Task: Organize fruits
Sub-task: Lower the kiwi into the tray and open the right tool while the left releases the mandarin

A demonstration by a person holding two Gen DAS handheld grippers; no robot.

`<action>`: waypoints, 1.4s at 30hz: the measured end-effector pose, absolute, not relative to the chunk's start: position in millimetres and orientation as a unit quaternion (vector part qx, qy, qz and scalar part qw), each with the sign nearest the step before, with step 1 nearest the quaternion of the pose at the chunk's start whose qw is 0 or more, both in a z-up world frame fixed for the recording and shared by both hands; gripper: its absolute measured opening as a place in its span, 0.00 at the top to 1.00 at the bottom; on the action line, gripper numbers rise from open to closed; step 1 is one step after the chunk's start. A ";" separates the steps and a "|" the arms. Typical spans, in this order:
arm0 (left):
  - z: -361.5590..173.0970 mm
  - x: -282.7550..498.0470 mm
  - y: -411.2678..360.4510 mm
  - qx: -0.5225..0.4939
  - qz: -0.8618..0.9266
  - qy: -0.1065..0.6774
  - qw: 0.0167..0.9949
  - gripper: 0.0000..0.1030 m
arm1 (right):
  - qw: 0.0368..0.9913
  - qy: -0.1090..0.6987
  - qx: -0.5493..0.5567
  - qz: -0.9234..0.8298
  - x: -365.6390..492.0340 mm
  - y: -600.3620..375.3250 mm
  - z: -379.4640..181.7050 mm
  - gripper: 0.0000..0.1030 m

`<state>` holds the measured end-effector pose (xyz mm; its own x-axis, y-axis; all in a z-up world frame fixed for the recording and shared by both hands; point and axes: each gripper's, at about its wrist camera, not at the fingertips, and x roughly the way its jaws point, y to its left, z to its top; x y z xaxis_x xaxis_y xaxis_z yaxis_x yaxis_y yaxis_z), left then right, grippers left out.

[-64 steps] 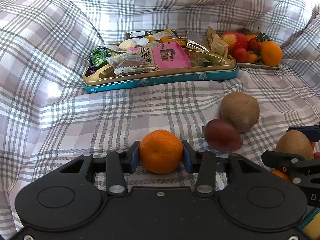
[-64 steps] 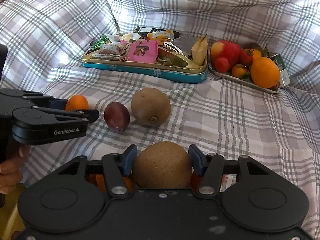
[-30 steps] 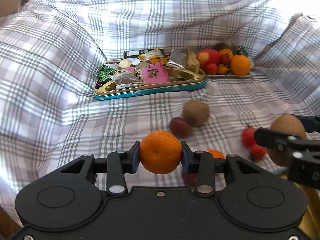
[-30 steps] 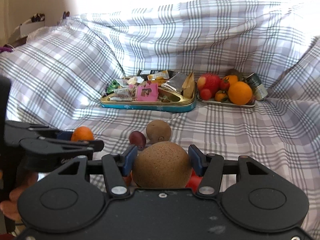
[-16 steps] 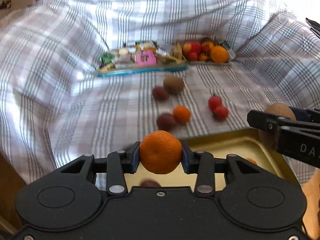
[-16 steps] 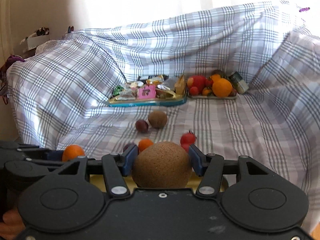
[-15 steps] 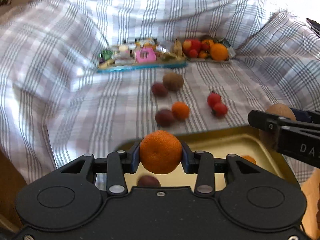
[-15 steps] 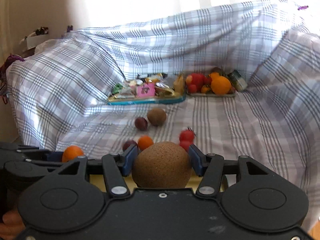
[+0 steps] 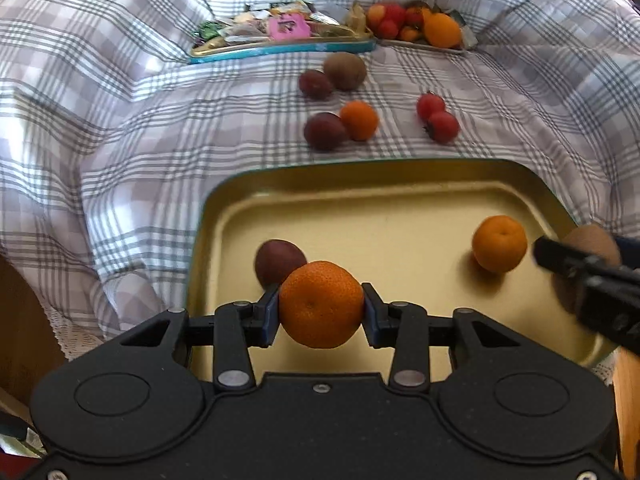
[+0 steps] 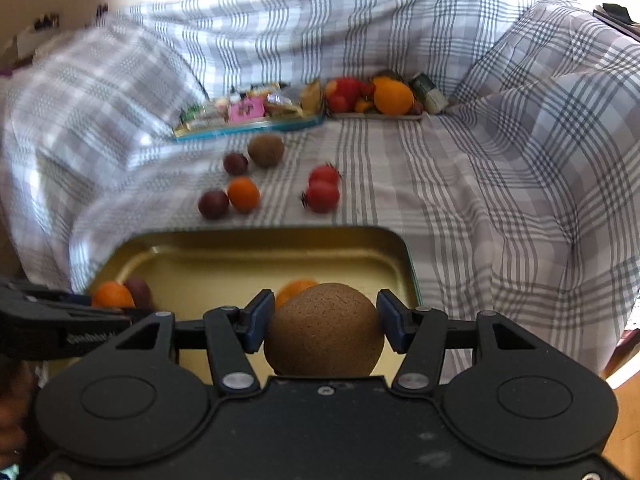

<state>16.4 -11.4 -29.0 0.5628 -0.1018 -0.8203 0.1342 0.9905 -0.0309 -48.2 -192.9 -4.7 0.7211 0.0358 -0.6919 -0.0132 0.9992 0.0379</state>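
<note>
Left wrist view showed the left tongs (image 9: 321, 305) pinching a mandarin (image 9: 321, 305) above the gold tray (image 9: 400, 216). Right tongs (image 10: 324, 328) gripped a kiwi (image 10: 324, 328).

Fruit count: held, in the tray, and loose on the checked cloth

Mandarins: three counted, one held (image 9: 321, 305), one in the gold tray (image 9: 499, 243), one on the cloth (image 9: 359, 120). Brown kiwis: two, one held (image 10: 324, 329), one on the cloth (image 9: 345, 71). Dark plum-like fruits: three, one in the tray (image 9: 280, 261), two on the cloth (image 9: 324, 131) (image 9: 315, 84). Small red fruits: two, side by side (image 9: 430, 106) (image 9: 443, 127). Trays: three, the near gold one (image 9: 224, 216), a teal-edged one of snack packets (image 9: 280, 50), and a far plate of mixed fruit (image 9: 420, 45), its pieces too crowded to count.
</note>
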 end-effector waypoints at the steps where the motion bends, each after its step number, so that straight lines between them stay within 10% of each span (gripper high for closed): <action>1: -28.8 16.6 -11.2 0.016 -0.068 0.463 0.883 0.53 | 0.925 0.379 0.016 0.014 -48.8 -192.0 -7.8 0.43; 42: -23.1 14.8 -7.4 -0.001 -0.051 0.459 0.887 0.52 | 0.927 0.372 0.020 0.043 -49.8 -185.6 -6.3 0.50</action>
<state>14.8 -7.4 -23.1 0.5741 -0.0922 -0.8136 0.0900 0.9947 -0.0492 -49.8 -185.6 -6.3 0.7202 0.0945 -0.6873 -0.0645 0.9955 0.0693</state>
